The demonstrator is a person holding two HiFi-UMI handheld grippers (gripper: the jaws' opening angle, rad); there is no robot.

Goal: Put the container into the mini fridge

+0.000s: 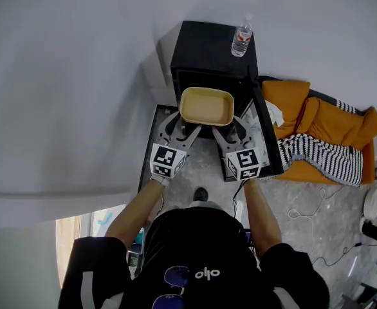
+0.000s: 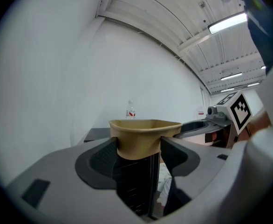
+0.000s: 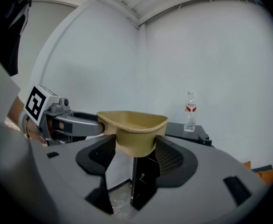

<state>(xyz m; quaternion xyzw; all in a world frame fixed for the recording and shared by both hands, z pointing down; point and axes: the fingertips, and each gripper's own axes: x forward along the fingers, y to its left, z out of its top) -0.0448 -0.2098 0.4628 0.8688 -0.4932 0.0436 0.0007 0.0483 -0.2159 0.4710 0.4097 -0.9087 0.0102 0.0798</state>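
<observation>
Tan shallow plastic container [image 1: 206, 106] is held in the air, clenched at its near corners by the left hand-held gripper [image 1: 178, 127] and right hand-held gripper [image 1: 231, 130]. Just ahead stands the open black mini fridge [image 1: 208, 47], with a clear water bottle [image 1: 241, 38] on top.

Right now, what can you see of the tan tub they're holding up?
The tan, rounded-rectangle plastic-looking container is an open tub with a flared rim, empty inside. It hangs upright and level in front of the black mini fridge. The left gripper and right gripper each have jaws shut on its near wall below the rim. Nothing else touches it.
</observation>
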